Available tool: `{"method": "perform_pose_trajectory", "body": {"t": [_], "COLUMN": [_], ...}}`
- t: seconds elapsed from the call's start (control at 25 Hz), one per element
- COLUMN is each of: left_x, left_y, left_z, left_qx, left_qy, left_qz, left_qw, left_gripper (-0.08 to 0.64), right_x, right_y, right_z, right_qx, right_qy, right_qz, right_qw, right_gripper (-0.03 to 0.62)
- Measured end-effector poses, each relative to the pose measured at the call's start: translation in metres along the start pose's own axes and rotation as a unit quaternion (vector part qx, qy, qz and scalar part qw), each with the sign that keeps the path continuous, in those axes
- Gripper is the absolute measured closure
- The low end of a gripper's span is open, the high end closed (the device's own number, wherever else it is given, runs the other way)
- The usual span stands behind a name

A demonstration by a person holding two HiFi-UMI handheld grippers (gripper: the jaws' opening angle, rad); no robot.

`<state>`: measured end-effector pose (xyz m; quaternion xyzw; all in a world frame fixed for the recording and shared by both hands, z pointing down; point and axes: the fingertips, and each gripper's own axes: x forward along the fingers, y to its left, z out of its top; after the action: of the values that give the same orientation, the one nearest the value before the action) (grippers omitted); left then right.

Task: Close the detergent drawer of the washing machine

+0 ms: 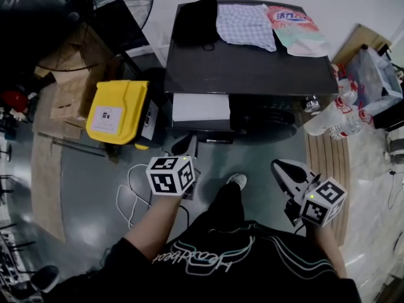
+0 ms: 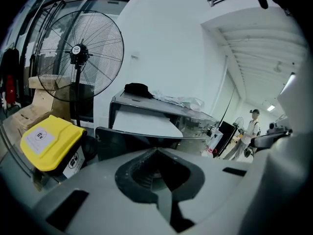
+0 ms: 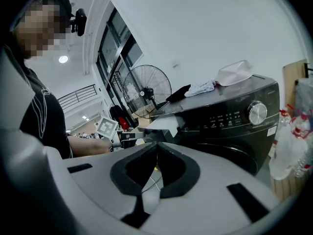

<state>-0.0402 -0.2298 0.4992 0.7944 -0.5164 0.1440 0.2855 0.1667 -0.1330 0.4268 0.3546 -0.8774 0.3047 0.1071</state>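
A black washing machine [image 1: 252, 68] stands in front of me, and its white detergent drawer [image 1: 201, 108] juts out at the upper left of its front. The drawer [image 2: 142, 123] also shows in the left gripper view, and in the right gripper view the drawer [image 3: 164, 125] sits left of the control dial. My left gripper [image 1: 183, 145] is held just below the drawer, clear of it, jaws shut and empty. My right gripper [image 1: 279, 165] hangs lower right, away from the machine, its jaws shut on nothing too.
On the machine's top lie a black cloth [image 1: 196, 21], a checked cloth [image 1: 245, 25] and a detergent bag [image 1: 297, 30]. Left of it stand a yellow-lidded bin [image 1: 117, 112] and a fan [image 1: 95, 5]. Plastic bottles [image 1: 338, 115] stand at its right. A white cable [image 1: 132, 194] lies on the floor.
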Motion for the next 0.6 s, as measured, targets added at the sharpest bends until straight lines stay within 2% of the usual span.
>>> {"method": "perform_pose_trajectory", "body": {"t": [0.16,0.6], "left_x": [0.007,0.026], "left_y": [0.003,0.011], "left_z": [0.007,0.023], "left_qx": [-0.002,0.001], "left_qy": [0.000,-0.004], "left_qz": [0.006,0.010], "left_qw": [1.0000,0.9999], "left_gripper": [0.538,0.538], "right_x": [0.000,0.000], "right_y": [-0.004,-0.019], "right_z": [0.008,0.022], "right_qx": [-0.005,0.000], "right_qy": [-0.017,-0.025], "right_qz": [0.000,-0.012], "right_qw": [1.000,1.000], "right_gripper": [0.566,0.566]}}
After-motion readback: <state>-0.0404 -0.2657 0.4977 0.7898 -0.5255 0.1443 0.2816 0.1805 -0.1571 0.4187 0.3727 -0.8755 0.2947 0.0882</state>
